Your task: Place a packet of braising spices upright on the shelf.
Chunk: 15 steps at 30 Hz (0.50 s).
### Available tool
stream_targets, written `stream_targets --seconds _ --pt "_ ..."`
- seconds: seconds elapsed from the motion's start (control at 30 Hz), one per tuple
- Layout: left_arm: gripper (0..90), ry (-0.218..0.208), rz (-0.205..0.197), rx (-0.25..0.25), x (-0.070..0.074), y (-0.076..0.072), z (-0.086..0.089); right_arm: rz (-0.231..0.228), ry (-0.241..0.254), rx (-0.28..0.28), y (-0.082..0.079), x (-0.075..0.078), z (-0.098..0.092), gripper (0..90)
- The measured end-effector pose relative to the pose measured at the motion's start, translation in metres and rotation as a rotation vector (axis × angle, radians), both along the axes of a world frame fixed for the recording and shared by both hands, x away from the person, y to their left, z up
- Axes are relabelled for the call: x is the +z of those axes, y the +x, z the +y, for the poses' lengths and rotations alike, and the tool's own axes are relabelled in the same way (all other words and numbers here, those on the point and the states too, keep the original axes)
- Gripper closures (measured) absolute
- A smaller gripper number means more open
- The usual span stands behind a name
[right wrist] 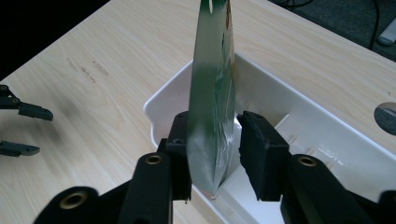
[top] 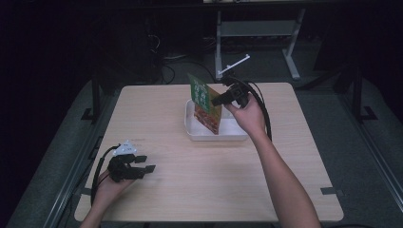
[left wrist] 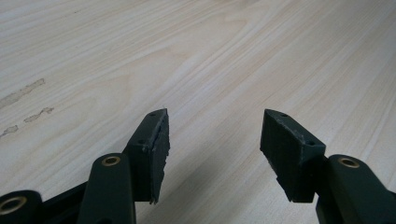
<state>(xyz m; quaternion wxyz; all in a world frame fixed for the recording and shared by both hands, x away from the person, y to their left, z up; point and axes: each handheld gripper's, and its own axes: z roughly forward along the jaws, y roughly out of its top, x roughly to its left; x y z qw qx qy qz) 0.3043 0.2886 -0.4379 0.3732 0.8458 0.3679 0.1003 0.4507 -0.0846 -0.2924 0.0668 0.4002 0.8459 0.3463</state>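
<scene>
A green and red snack bag (top: 205, 102) stands upright and tilted in a white tray (top: 214, 137) at the middle back of the table. My right gripper (top: 217, 100) reaches the bag's upper part from the right. In the right gripper view the bag (right wrist: 212, 93) sits between the jaws of that gripper (right wrist: 215, 135). One pad lies against the bag and the other stands off it with a gap, so the gripper is open. My left gripper (top: 148, 164) rests at the table's front left, open, with nothing between its jaws (left wrist: 215, 135).
The tray's white rim (right wrist: 299, 100) runs under the bag, and its floor beside the bag is bare. The light wooden tabletop (top: 190, 190) spreads around it. The left gripper (right wrist: 28, 130) shows far off in the right gripper view. A metal stand (top: 256, 33) is behind the table.
</scene>
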Motion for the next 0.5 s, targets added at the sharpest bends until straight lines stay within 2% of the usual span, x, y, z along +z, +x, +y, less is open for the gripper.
stream_targets --seconds 0.5 --pt "40.8 -0.004 0.003 0.007 0.0 0.0 0.0 0.015 0.041 0.022 -0.014 -0.002 -0.019 51.9"
